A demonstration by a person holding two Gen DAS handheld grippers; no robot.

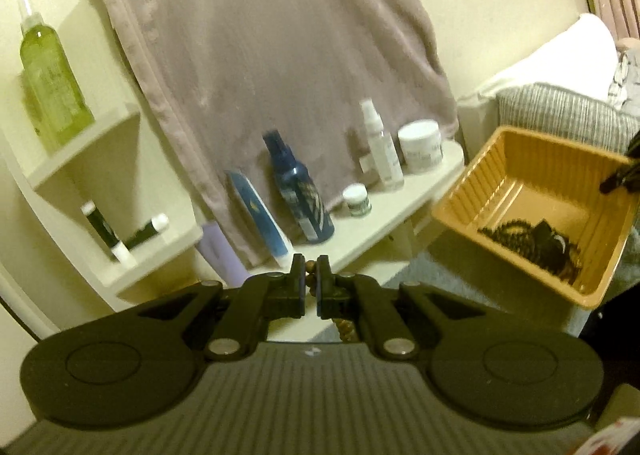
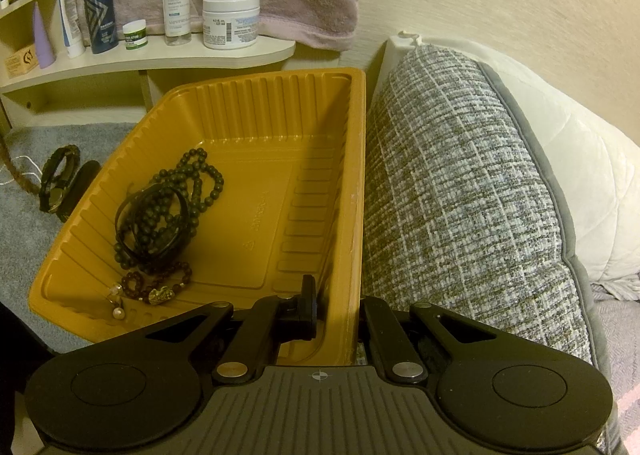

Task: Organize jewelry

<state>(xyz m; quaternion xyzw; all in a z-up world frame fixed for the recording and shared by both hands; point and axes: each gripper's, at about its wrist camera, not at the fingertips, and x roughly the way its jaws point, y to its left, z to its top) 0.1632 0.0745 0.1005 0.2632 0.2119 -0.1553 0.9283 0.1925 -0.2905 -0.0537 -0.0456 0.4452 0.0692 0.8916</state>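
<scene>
Progress check, and it looks about halfway! Biggest piece first: the ribbed mustard-yellow plastic tray (image 2: pixel 256 159) sits tilted over the grey bed cover (image 2: pixel 24 247), beside a grey tweed cushion (image 2: pixel 460 195). The right hand-held gripper (image 2: pixel 340 303) is clamped on the tray's near wall, one finger inside and one outside, steadying it.

Down in the tray's low corner, the haul so far: a long strand of dark round beads (image 2: pixel 196 179), a black band bracelet (image 2: pixel 150 223) looped over it, and a reddish-brown bead bracelet with a gold charm (image 2: pixel 160 285).

Now the left hand-held gripper (image 1: pixel 311 275), up in the air in front of the cream shelf (image 1: pixel 380 223): its jaws are pinched together on a tan wooden bead strand (image 1: pixel 347 329), which hangs below them, apparently headed for the tray at its right.

Left to collect, by my reckoning: a dark braided bracelet (image 2: pixel 56 175) lying on the bed cover just outside the tray's left wall.
</scene>
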